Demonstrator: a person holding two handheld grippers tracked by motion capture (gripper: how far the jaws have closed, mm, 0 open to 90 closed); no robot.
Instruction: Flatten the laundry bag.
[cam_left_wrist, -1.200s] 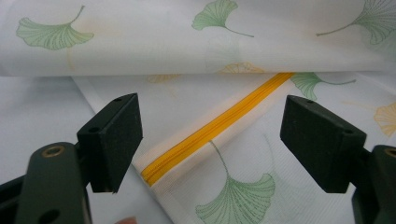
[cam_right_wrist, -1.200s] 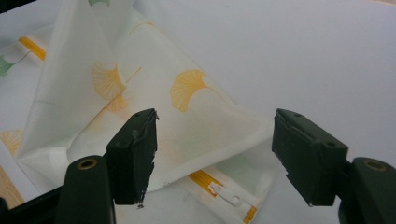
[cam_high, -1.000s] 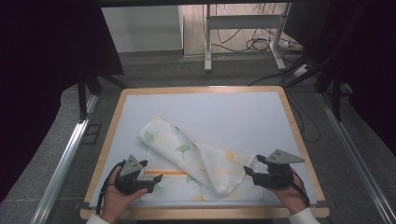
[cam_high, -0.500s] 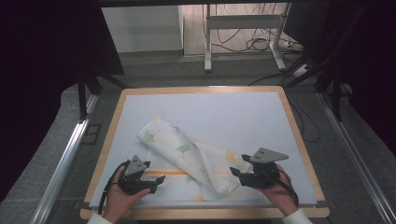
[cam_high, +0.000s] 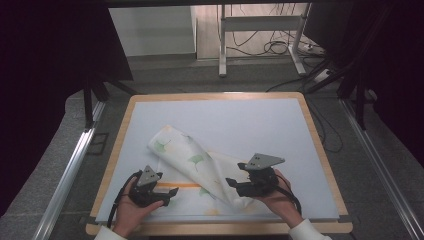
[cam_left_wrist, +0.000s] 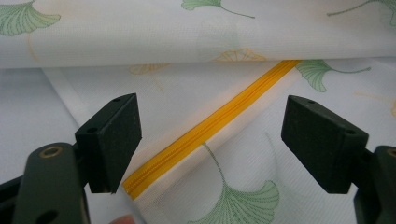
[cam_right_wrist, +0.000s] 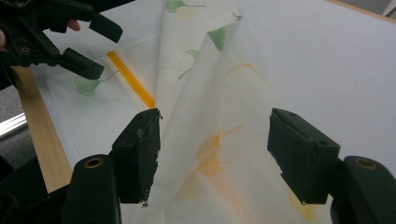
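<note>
Tabletop (cam_high: 300, 150) pale blue-white, framed by a light wooden rim, standing on grey speckled floor. Beyond the far edge: a white wall panel, metal legs of another table (cam_high: 222, 40), loose black cables (cam_high: 272, 47) on the floor. Dark curtains at both sides, aluminium rails running along the floor left and right.

White cloth (cam_high: 192, 160) printed with green and yellow ginkgo leaves, lying on the near half of the tabletop, folded over itself into a long diagonal ridge from far-left to near-right. Yellow zipper (cam_high: 182, 185) running along the flat lower layer (partly tucked under the fold, as seen in the left gripper view (cam_left_wrist: 210, 128)).

Left gripper (cam_high: 167, 192) held in a hand near the front-left corner, low over the cloth, jaws spread wide on either side of the zipper's near end (cam_left_wrist: 140, 182), pinching nothing. Whether touching the fabric, hard to tell.

Right gripper (cam_high: 234, 184) held in the other hand at the near-right end of the fold, jaws also spread apart. In the right gripper view, raised edge of the cloth (cam_right_wrist: 205, 130) standing between the jaws, brushing against the left one, not clamped. Left gripper (cam_right_wrist: 84, 44) visible there too, farther off, beside the zipper (cam_right_wrist: 130, 79).
</note>
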